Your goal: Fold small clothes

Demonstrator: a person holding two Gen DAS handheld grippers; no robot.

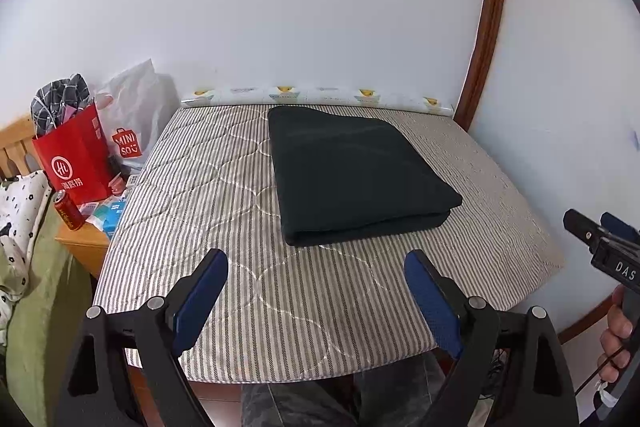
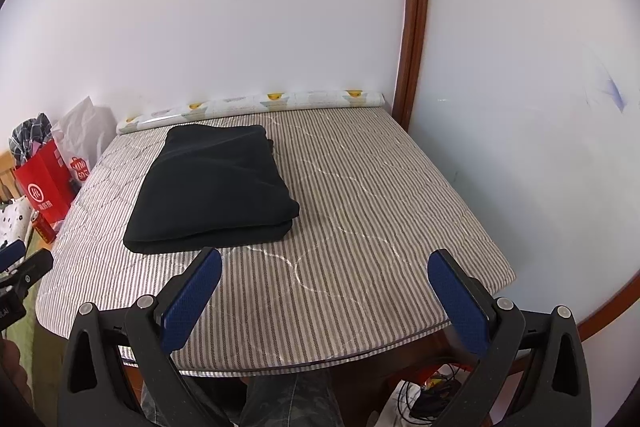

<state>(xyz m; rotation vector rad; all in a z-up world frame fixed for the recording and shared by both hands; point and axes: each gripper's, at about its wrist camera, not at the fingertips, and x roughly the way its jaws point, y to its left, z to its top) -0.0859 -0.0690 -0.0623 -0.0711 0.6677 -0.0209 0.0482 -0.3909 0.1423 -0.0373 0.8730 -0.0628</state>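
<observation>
As the frames show it, we record the status below.

Garment: the dark garment [image 1: 356,179] lies on the striped table cover [image 1: 208,187] as a neat, layered rectangle, toward the far side of the table and nearer the left than the right in the right wrist view [image 2: 216,187].

Fold progress: we judge the folding of this piece complete or nearly so; stacked edges show at the near side and no sleeve or loose flap sticks out.

Remaining work: we see no other unfolded clothing on the table, so what is left, if anything, is a final tidy or setting the piece aside; this is a judgement only.

Left gripper: the left gripper [image 1: 316,271] has its blue-padded jaws spread wide with nothing between them; it hangs above the near part of the table, short of the garment.

Right gripper: the right gripper [image 2: 324,271] is likewise spread wide and empty, near the garment's near right corner but apart from it.

Far edge: a rolled patterned mat [image 1: 320,95] lies along the wall behind the garment.

Left surroundings: a red paper bag [image 1: 76,163], a white plastic bag [image 1: 136,115] and a red can [image 1: 69,209] stand on a wooden side cabinet [image 1: 86,247] beside the table, well apart from the garment.

Obstructions: we find nothing on the cover between either gripper and the garment; the wall at the right limits room on that side.
</observation>
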